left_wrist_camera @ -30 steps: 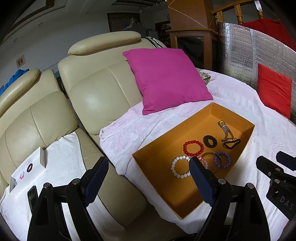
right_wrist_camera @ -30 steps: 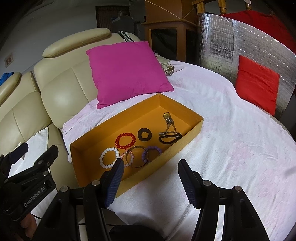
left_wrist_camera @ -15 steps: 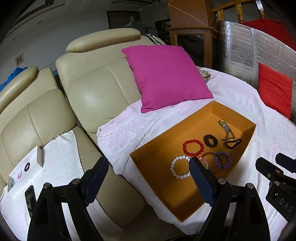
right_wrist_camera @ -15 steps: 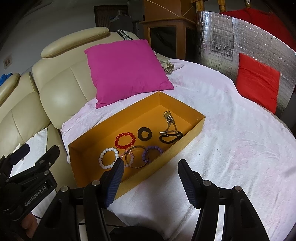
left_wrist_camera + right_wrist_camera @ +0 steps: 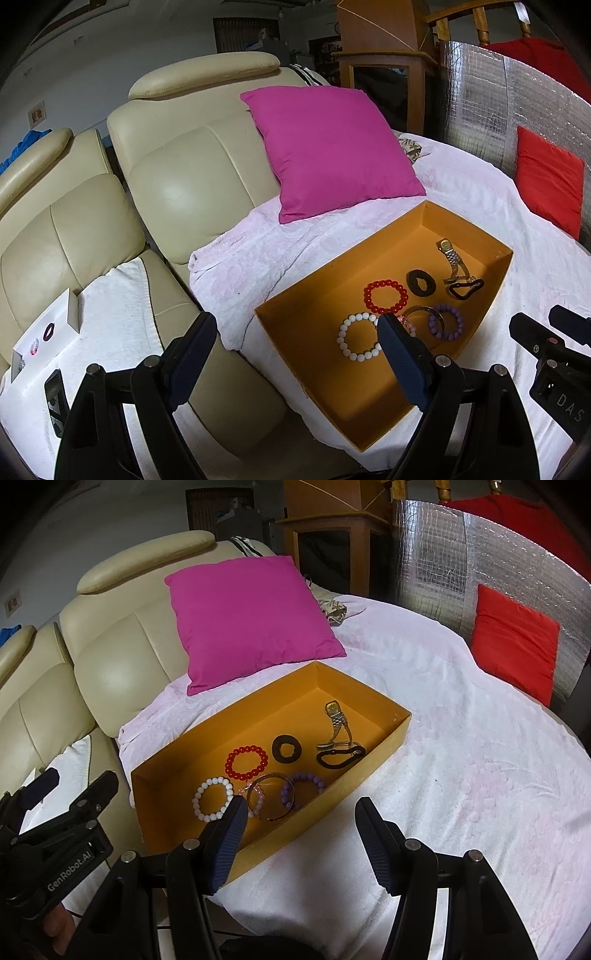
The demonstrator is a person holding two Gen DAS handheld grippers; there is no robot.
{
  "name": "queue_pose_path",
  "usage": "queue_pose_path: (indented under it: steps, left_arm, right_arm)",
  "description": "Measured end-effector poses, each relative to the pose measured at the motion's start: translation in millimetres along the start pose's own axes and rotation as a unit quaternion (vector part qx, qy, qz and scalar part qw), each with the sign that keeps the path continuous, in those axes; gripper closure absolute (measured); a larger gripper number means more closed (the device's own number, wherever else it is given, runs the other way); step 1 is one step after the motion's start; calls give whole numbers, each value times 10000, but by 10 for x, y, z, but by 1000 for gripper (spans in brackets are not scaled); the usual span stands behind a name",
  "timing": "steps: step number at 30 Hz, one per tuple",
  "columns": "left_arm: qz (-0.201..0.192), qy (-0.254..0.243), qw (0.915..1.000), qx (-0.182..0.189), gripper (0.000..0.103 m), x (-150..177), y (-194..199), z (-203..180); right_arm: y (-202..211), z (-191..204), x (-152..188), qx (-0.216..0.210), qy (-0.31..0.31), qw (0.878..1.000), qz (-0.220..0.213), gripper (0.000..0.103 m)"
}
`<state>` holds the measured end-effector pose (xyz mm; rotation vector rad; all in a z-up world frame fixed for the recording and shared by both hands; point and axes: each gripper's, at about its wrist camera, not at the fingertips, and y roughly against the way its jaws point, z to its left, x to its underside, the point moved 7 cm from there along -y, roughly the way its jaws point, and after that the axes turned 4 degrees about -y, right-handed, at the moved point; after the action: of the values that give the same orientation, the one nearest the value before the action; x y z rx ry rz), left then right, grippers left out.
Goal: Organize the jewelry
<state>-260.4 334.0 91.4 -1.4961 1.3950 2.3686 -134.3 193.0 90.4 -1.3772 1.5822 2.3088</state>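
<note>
Black left gripper and right gripper both gape, gripping nothing. Orange box on pink sheet; from white bracelet, red bracelet at one o'clock, watch farther.

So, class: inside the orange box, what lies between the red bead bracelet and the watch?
A black scrunchie, seen in both wrist views.

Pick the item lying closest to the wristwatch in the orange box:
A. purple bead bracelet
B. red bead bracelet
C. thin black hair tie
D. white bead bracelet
C: the thin black hair tie lies right at the strap end of the wristwatch in the orange box, while every bead bracelet sits farther off.
</note>
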Motion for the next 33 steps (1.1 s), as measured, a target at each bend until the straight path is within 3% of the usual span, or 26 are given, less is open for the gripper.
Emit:
queue_pose_path:
  steps: [25, 33]
  left_arm:
    - [164, 41, 9998, 90, 14, -81, -301, -57]
    - [76, 20, 10000, -32, 14, -98, -363, -78]
  right_arm:
    - [-295, -13, -162, 114, 96, 9998, 139, 38]
    - [-432, -23, -187, 2, 76, 9998, 183, 38]
